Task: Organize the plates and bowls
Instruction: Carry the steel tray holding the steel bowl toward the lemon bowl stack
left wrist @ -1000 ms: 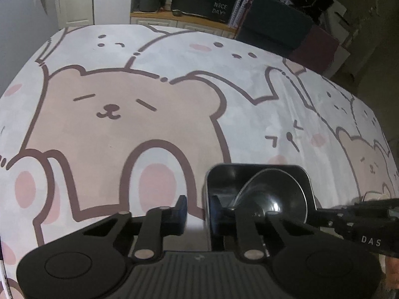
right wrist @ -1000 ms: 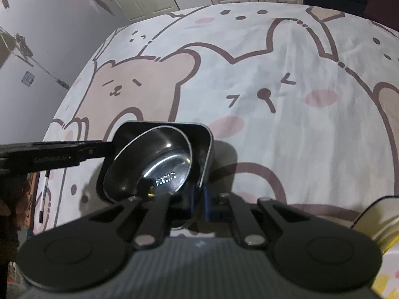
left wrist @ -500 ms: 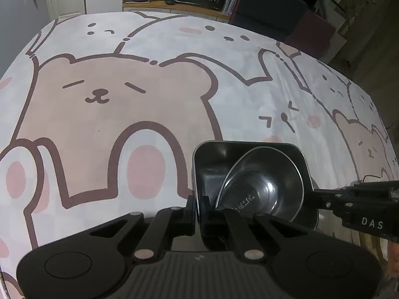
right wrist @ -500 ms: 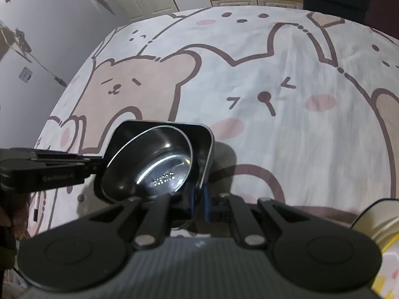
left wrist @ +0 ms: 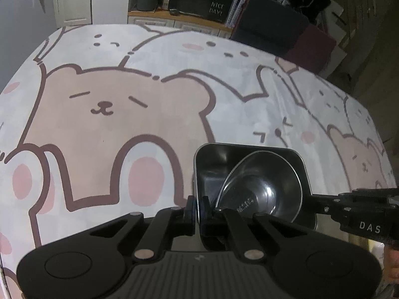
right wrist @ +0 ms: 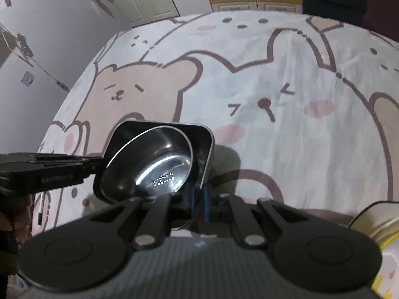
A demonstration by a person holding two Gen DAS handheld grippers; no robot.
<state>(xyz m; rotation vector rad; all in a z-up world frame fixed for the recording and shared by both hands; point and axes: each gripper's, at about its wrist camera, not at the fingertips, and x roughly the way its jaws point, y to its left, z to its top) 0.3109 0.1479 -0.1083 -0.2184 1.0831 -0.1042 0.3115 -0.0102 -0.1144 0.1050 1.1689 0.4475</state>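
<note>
Plainly, the tray [left wrist: 249, 154] was pinched at opposite rims by both closed grippers [left wrist: 197, 208] [right wrist: 199, 199], so the tilted bowl [left wrist: 261, 189] inside could have slid out under uneven lifting.

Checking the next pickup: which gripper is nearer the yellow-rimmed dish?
Right. The right gripper clamps the black tray beside the dish; the left gripper holds the tray's far side.

Dim room; white cabinets [left wrist: 72, 0], wooden counter [left wrist: 174, 16] beyond.
</note>
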